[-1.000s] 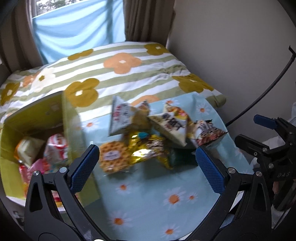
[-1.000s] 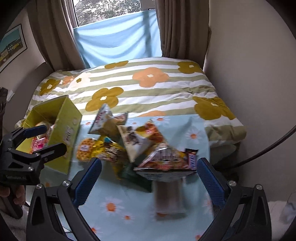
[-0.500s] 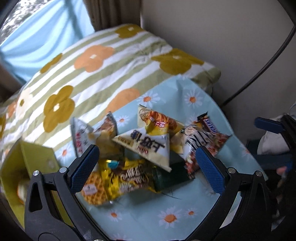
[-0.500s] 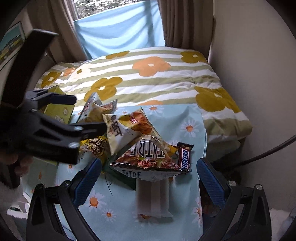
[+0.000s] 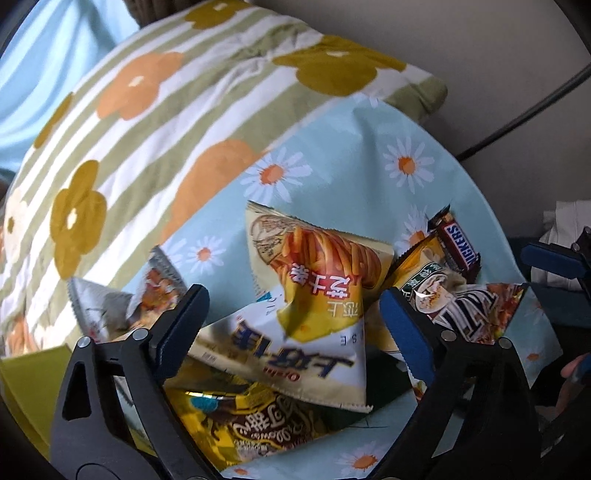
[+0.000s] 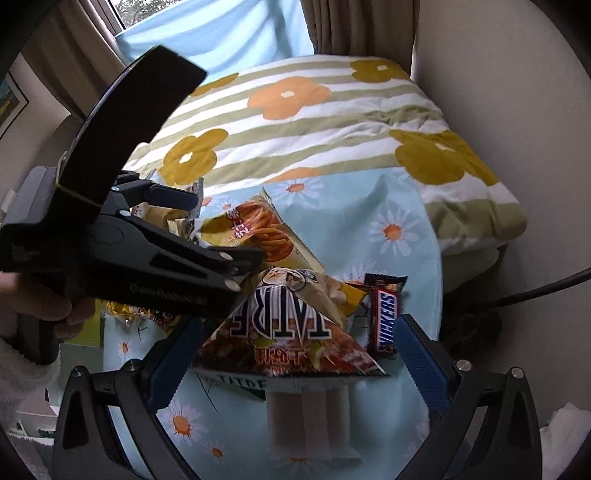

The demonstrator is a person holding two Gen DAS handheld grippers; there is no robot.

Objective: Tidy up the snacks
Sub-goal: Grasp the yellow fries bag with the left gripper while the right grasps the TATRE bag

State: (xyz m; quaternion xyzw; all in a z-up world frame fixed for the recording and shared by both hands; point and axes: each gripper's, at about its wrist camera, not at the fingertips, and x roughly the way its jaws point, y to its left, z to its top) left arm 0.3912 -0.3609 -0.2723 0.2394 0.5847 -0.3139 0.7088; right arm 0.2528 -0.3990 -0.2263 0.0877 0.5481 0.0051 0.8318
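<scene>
Here the left gripper [image 5: 291,314], fingers closing but not yet pinching, straddles a white chip bag [image 5: 295,362]: light, puffy, slippery; grip its crimped seam. Right gripper [image 6: 291,358] released.

A striped flowered quilt [image 6: 332,122] covered the bed, a daisy-print cloth [image 6: 399,236] lay over it, and curtains [image 6: 351,26] hung behind.

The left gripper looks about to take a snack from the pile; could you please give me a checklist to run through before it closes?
1. A packet sits between the left gripper fingers: ok, the white triangular packet, jaws closing.
2. Pads already pressing it: cannot tell.
3. Only one packet in the gap: not ok, the yellow fries packet overlaps it.
4. Right gripper clear of the left: ok, over the red packet.
5. Yellow box within view: ok.
</scene>
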